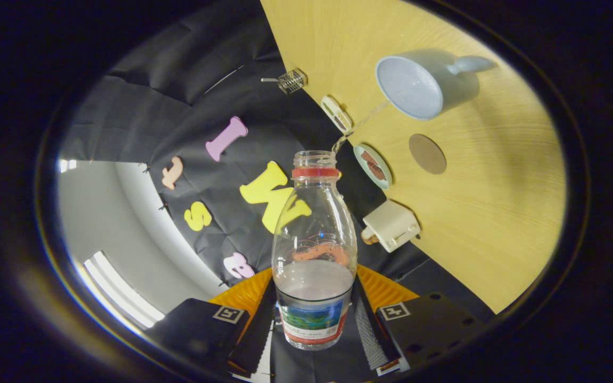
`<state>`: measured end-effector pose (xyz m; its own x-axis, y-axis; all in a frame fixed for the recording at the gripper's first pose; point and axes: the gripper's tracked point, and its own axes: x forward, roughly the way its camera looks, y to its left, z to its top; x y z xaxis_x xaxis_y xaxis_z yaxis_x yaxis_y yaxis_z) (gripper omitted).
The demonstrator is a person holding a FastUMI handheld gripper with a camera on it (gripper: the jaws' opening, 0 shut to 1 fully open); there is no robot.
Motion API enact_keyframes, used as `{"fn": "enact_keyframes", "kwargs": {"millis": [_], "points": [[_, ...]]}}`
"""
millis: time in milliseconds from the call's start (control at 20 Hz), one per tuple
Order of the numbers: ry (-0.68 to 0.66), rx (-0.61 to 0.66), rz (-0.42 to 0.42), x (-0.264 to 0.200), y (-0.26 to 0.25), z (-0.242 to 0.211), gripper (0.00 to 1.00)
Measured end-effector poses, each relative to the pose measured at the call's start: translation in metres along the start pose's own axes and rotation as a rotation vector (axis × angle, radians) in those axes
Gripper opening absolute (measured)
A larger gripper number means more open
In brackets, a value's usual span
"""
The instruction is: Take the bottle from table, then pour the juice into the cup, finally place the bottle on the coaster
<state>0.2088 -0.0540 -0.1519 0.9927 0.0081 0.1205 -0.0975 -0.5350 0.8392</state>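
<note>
With view rolled hard sideways, gripper (314,314) clamped on clear plastic bottle (314,250), both fingers (253,324) pressing labelled lower body from either side. Bottle uncapped, red neck ring under open mouth, tipped toward wooden table (498,213). Thin clear stream of liquid (359,125) leaving mouth, arcing toward light blue cup (418,85); cannot tell exactly where stream lands relative to rim. Some clear liquid pooled in bottle's lower part, near fingers. Cup on table well beyond bottle mouth, opening facing camera, handle on far side. Round brown coaster (427,153) on table just beside cup, bare, apart from bottle. Small round dish (373,166) with brown contents at table edge, between bottle mouth and coaster. Cream boxy object (390,225) near table edge, closer to fingers than dish. Small white oval item (336,113) at table edge beyond dish. Small wire-mesh object (290,81) farther along edge, against black cloth.
</note>
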Motion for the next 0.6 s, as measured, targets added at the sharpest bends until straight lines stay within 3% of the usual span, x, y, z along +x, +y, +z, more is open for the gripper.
{"fn": "enact_keyframes", "kwargs": {"millis": [600], "points": [[-0.007, 0.051, -0.004, -0.0045, 0.0088, 0.0055, 0.77]]}}
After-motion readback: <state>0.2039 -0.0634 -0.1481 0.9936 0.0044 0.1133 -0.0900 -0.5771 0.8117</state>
